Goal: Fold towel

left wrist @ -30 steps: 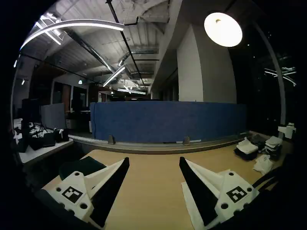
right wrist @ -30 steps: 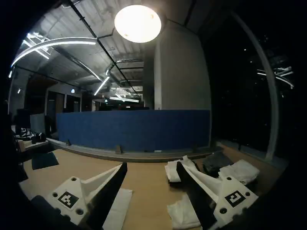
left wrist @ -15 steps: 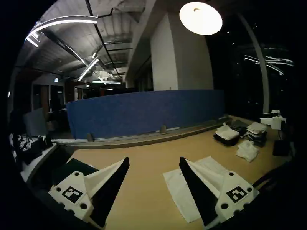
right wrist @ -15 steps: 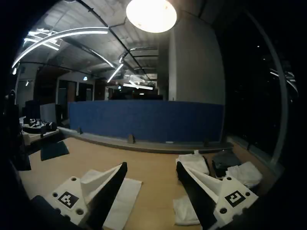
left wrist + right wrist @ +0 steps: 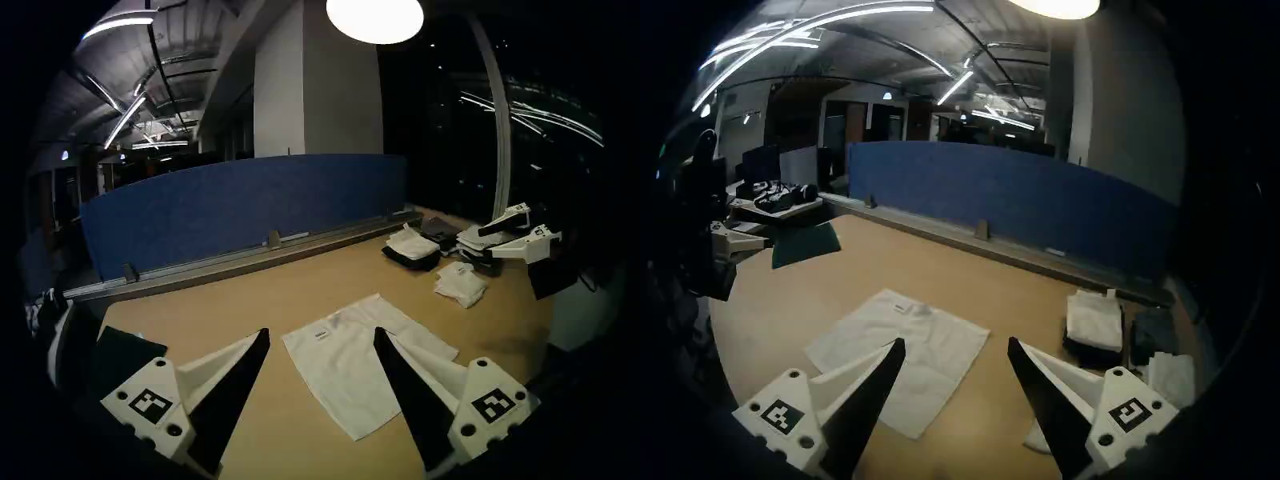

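Note:
A white towel (image 5: 352, 364) lies spread flat on the wooden table (image 5: 240, 296), with a small label near its far edge. My left gripper (image 5: 320, 376) hovers open above the towel's near part, nothing between its fingers. In the right gripper view the same towel (image 5: 904, 340) lies flat just beyond my right gripper (image 5: 956, 384), which is also open and holds nothing. The right gripper (image 5: 512, 236) also appears far off at the table's right side in the left gripper view.
Folded white and dark towels (image 5: 412, 244) and a loose white one (image 5: 460, 284) sit at the far right; they show as stacks (image 5: 1092, 316) in the right gripper view. A dark cloth (image 5: 120, 356) lies at the left. A blue divider (image 5: 240, 204) borders the table's back.
Both views have swung and tipped down toward the table, so the spread towel now shows almost whole. Both grippers stay open and empty.

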The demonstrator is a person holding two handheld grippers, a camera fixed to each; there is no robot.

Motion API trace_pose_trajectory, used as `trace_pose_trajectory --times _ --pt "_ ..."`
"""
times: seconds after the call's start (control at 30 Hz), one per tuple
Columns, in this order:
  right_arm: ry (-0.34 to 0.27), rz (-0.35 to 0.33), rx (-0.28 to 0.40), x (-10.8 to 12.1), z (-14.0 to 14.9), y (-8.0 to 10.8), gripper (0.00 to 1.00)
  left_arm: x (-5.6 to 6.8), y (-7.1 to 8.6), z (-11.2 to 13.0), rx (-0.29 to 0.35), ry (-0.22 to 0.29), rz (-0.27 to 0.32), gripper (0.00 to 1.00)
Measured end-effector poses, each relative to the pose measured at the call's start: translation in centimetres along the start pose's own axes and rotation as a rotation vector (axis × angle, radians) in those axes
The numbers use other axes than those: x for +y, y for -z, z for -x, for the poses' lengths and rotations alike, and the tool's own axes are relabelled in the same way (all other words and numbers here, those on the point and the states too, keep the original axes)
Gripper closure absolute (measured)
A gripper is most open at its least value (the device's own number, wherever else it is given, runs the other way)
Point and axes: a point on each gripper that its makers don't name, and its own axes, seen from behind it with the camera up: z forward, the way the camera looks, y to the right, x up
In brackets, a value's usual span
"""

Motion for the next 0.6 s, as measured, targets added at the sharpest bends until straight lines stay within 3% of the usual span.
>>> trace_pose_trajectory --times 0.27,0.6 --pt "-0.012 -0.026 -0.028 -0.7 1.1 -0.4 0.0 0.9 -0.8 2.3 -0.053 -0.04 0.027 0.03" --pt "-0.013 -0.039 -0.077 -1.7 5.0 -2.0 0.0 2.1 -2.6 7.7 -0.123 -0.06 0.058 0.03"
